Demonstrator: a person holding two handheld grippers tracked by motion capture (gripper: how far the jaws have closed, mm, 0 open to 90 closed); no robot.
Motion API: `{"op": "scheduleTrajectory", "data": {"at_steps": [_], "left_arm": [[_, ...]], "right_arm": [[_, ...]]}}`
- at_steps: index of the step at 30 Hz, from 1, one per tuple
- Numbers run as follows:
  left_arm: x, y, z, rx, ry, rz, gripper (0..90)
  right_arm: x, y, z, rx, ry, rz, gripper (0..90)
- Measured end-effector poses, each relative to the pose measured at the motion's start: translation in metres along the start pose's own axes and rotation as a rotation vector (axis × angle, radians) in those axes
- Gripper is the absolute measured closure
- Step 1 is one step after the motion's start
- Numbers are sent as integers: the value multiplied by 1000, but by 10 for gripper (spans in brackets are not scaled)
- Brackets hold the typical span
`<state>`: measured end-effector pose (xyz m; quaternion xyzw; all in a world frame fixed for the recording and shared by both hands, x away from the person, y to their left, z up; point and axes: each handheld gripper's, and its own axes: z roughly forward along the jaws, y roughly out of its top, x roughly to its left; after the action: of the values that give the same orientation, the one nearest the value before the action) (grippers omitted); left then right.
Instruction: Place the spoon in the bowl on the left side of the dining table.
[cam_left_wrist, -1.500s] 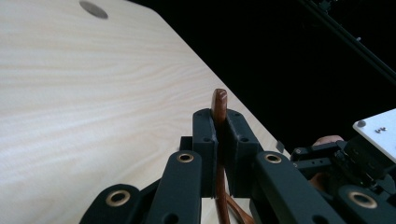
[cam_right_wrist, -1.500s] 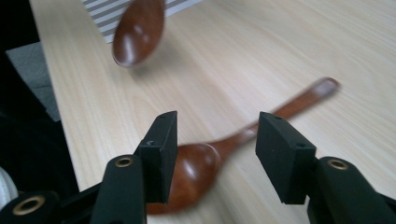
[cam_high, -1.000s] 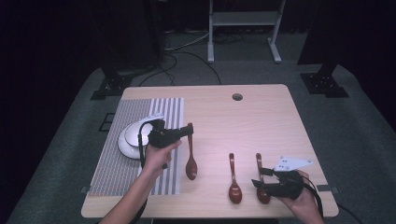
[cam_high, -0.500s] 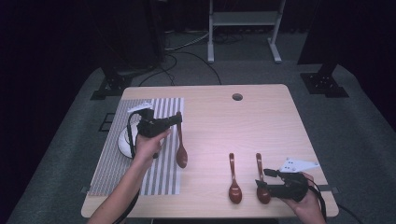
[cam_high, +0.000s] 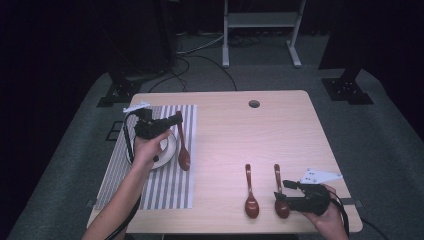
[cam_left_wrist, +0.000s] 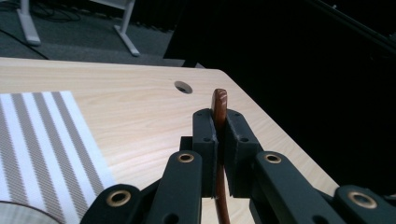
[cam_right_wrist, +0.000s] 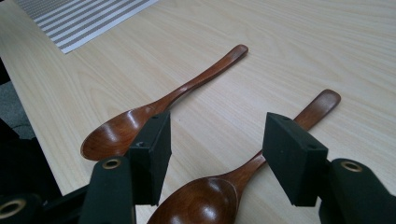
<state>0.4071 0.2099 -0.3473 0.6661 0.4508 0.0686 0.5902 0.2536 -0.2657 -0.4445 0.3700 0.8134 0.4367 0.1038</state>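
My left gripper (cam_high: 176, 120) is shut on the handle of a brown wooden spoon (cam_high: 182, 145), held over the striped placemat (cam_high: 165, 187) beside a white plate (cam_high: 167, 152). In the left gripper view the spoon's handle (cam_left_wrist: 219, 105) sticks up between the closed pads. Two more wooden spoons lie on the table near the front right, one (cam_high: 250, 192) to the left of the other (cam_high: 279, 192). My right gripper (cam_high: 281, 190) is open and hovers low over the right-hand spoon (cam_right_wrist: 233, 179), with the other spoon (cam_right_wrist: 163, 105) just outside its left pad.
The wooden table (cam_high: 280, 135) has a round cable hole (cam_high: 254, 104) near its far edge. A metal stand (cam_high: 260, 30) and dark equipment bases stand on the grey carpet behind. The front table edge lies close below my right gripper.
My left gripper has carried its spoon leftward and farther back, from mid-table to over the placemat next to the plate. The right gripper has stayed by the two spoons.
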Motion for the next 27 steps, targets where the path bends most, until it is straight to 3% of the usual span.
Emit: {"op": "scheduleTrajectory", "data": {"at_steps": [17, 27], "left_arm": [[18, 20, -17, -43, 84, -5, 844], [32, 28, -27, -80, 136, -36, 843]], "right_arm": [[-3, -1, -3, -13, -5, 15, 406], [-3, -2, -4, -13, -10, 18, 406]]}}
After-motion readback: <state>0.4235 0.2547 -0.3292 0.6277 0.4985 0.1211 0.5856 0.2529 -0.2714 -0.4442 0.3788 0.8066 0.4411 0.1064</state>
